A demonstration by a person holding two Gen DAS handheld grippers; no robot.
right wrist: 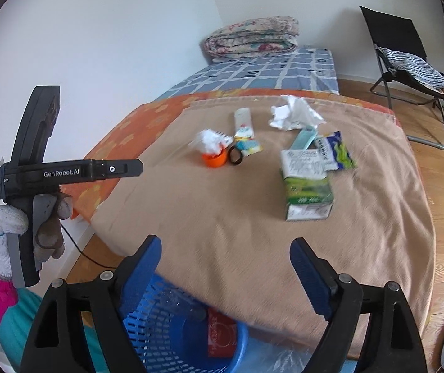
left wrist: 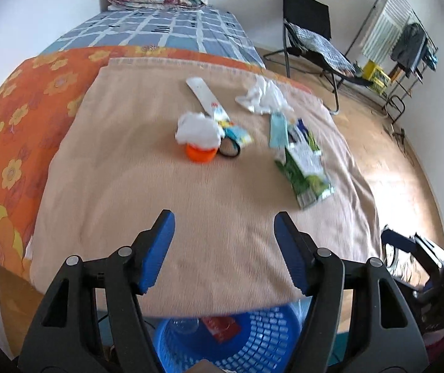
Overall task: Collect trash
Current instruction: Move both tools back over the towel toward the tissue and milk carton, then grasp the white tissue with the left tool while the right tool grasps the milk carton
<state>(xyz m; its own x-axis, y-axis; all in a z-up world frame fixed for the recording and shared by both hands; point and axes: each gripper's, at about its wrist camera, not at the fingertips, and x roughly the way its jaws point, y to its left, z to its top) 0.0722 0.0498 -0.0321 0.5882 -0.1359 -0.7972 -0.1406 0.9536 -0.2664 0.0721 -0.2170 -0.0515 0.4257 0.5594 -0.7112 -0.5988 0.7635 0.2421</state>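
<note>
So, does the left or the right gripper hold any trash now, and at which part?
Nothing is held. The left gripper and the right gripper both have open, empty jaws above the beige blanket.

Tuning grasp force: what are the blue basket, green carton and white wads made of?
Blue basket: likely moulded plastic, slotted walls. Green carton: seemingly printed paperboard, creased edges. White wads: probably crumpled tissue or paper, soft irregular folds.

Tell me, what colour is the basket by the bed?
Blue basket, clearest in the right wrist view.
</note>
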